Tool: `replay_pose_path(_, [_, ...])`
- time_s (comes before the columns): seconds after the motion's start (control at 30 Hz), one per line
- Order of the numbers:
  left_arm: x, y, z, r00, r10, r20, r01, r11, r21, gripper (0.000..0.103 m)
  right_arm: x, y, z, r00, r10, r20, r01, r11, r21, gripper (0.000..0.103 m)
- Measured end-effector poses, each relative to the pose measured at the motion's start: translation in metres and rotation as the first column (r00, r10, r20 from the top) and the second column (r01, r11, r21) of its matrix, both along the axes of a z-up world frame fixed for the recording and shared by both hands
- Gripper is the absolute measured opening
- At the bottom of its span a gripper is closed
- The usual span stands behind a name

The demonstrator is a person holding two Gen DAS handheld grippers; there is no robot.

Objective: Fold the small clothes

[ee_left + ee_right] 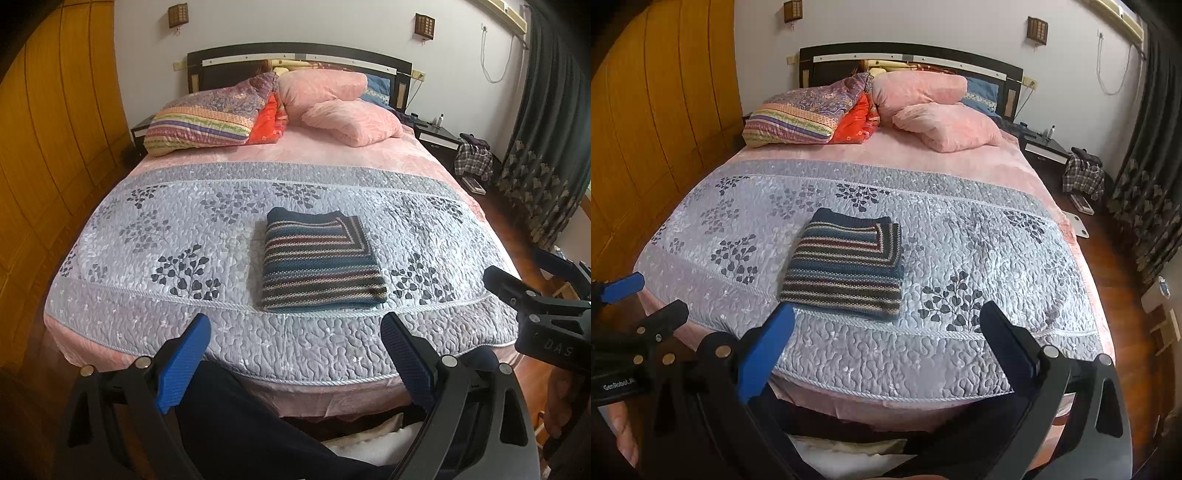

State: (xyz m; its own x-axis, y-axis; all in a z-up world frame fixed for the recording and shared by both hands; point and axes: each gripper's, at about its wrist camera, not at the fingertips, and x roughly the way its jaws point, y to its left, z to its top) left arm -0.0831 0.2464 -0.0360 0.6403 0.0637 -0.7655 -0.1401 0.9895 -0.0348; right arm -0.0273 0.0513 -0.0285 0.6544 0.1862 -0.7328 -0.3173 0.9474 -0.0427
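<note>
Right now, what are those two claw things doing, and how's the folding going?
Left gripper open, empty, off the bed. Right gripper the same. Striped sweater lies folded on the grey quilt. Nothing in the way.

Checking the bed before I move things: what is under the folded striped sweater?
The striped sweater lies flat on the grey quilted bedspread, near the foot of the bed. Only bedspread shows around its edges. Anything directly beneath it is covered and cannot be seen.

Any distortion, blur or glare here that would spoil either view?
Left wrist view: strong fisheye bending at the edges, dark corners, folded sweater sharp, no glare. Right wrist view: same bending, sweater sharp, soft even light on the bedspread.
</note>
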Motion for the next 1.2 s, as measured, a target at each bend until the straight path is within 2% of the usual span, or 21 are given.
replay_pose_path(1.2, [-0.0006,-0.0003,-0.0028,1.000,-0.004,-0.003,0.004,1.000,-0.003,0.093,-0.0007,0.0011,-0.0008,1.000,-0.004,0.007,0.004,1.000,-0.005,0.100])
